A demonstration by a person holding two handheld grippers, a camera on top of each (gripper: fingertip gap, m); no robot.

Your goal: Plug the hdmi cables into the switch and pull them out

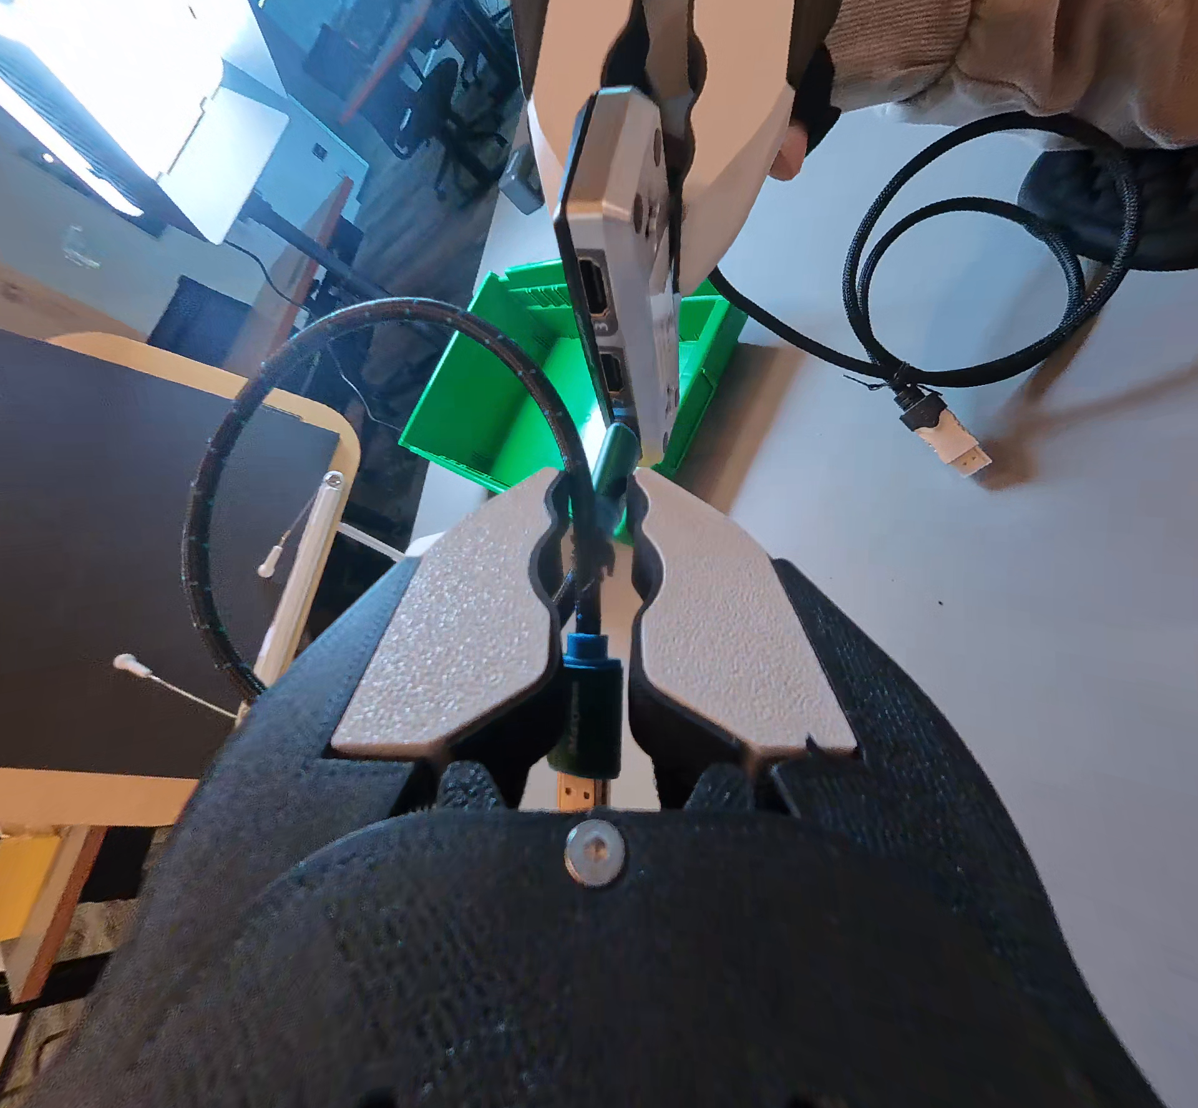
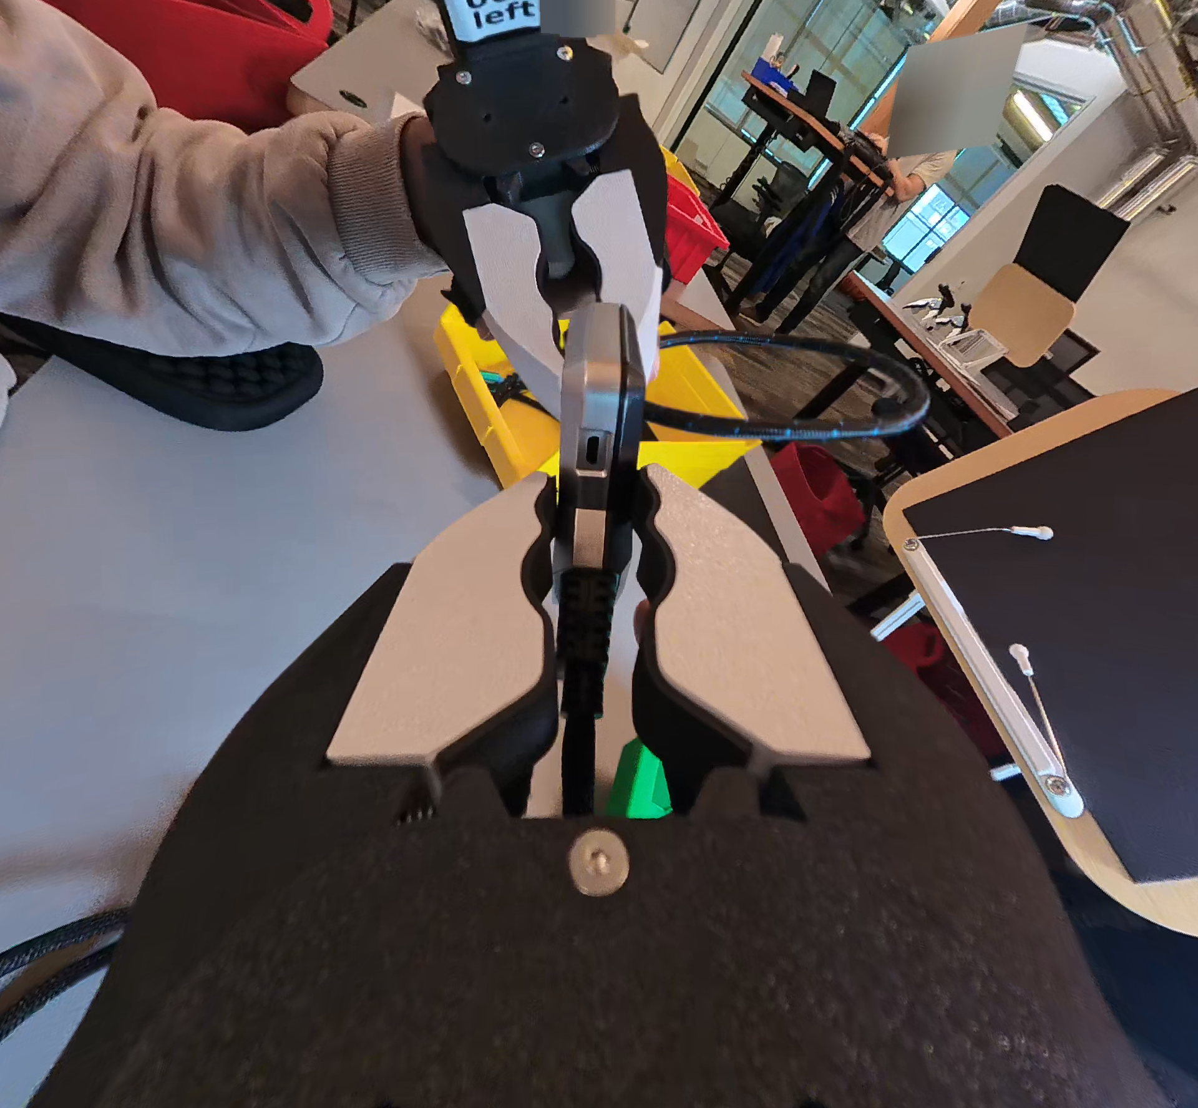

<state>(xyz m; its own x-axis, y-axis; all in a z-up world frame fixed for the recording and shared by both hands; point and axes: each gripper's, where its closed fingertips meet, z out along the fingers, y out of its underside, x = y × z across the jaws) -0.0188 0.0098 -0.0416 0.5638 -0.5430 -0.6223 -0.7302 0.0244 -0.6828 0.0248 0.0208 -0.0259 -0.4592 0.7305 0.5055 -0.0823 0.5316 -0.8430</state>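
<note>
The switch (image 1: 625,273) hangs above the table (image 1: 907,558), between the left gripper (image 1: 599,493) near and the right gripper (image 1: 661,124) far. A bin (image 1: 480,390) sits on the table behind it. A coiled cable (image 1: 972,273) lies to the right, its plug (image 1: 953,438) nearer.

White table (image 1: 972,655) is carrying a green bin (image 1: 493,403) near its far edge, a coiled black braided cable (image 1: 972,273) with its silver plug lying flat beside it, a yellow bin (image 2: 493,429), and a black cushion (image 2: 214,383).
</note>
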